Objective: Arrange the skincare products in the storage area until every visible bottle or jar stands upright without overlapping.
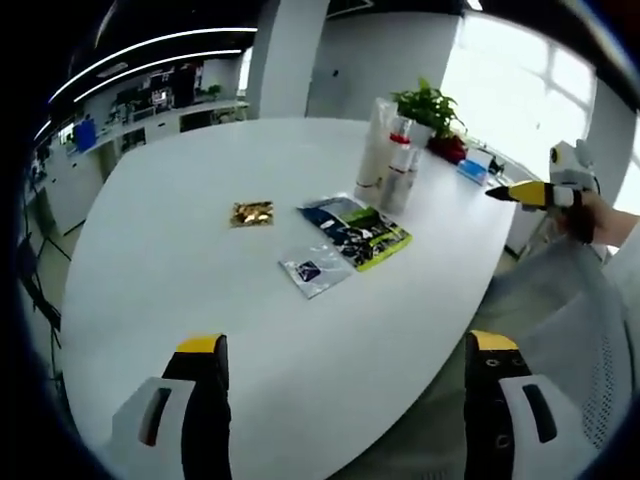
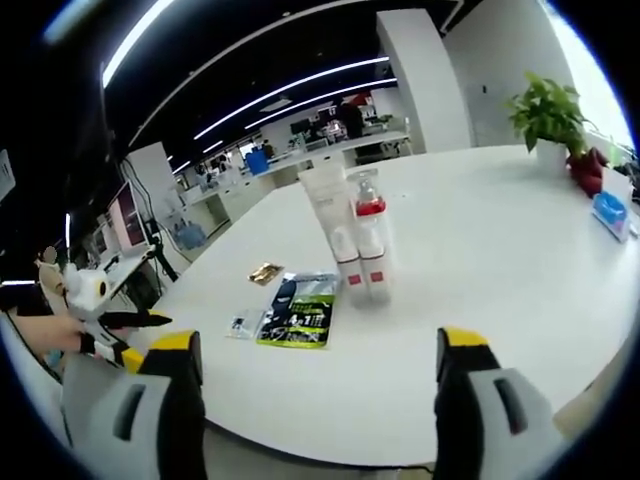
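Hovering over the table (image 1: 180,230) — both claws wide open, holding nothing

Bottles (image 2: 358,240) stand upright, touching, centre frame in right gripper view; sachets (image 1: 345,238) lie flat beside them — probably staging before any grab.

Only readable bit: "4 in 1" or thereabouts in big print on the green-and-black sachet (image 2: 300,312) lying flat on the worktop (image 2: 520,260). Labels on the bottles (image 2: 371,250) too blurry to make out.
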Demonstrator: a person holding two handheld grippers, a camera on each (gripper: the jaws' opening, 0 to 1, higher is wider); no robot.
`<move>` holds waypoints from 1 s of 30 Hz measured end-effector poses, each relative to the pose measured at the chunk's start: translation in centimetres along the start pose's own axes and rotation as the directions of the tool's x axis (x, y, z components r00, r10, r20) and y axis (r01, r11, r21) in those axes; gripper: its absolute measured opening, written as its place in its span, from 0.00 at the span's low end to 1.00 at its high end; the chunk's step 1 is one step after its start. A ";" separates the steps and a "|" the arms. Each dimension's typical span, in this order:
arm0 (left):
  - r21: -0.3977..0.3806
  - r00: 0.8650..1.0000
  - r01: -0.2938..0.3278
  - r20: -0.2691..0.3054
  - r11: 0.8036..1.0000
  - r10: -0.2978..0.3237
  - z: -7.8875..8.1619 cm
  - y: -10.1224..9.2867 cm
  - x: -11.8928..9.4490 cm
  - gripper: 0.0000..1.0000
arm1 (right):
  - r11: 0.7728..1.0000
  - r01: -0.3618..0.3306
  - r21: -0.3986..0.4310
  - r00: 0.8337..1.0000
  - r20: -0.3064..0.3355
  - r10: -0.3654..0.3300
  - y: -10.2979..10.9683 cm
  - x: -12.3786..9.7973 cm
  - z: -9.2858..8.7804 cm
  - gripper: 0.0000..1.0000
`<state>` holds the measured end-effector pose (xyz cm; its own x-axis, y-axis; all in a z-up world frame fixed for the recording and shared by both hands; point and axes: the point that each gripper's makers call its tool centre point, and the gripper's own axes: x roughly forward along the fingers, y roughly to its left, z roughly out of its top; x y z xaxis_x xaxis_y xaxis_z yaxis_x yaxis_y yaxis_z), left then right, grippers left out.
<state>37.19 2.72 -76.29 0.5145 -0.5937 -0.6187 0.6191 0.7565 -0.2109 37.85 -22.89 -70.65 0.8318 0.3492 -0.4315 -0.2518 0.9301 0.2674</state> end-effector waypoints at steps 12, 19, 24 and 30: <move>0.022 1.000 0.002 -0.019 1.000 -0.002 0.6 0.8 0.3 0.96 | 1.000 0.005 0.022 1.000 0.000 -0.005 -0.2 0.0 0.0 0.98; 0.049 0.999 0.008 -0.041 0.999 -0.006 1.1 1.6 0.9 0.95 | 1.000 0.004 0.029 1.000 -0.002 -0.004 -0.2 0.0 0.0 0.98; 0.066 0.999 0.014 -0.047 0.998 -0.011 1.8 1.9 1.6 0.95 | 0.999 0.005 0.038 1.000 -0.006 -0.004 -0.3 0.0 0.0 0.98; 0.082 0.998 0.029 -0.055 0.996 -0.024 2.6 2.2 2.6 0.95 | 0.999 0.009 0.040 1.000 -0.011 -0.008 -0.4 0.0 -0.1 0.97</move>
<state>41.44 2.16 -76.36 0.4662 -0.5958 -0.6539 0.6804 0.7139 -0.1655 37.90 -23.24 -70.86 0.8284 0.3428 -0.4430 -0.2246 0.9278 0.2980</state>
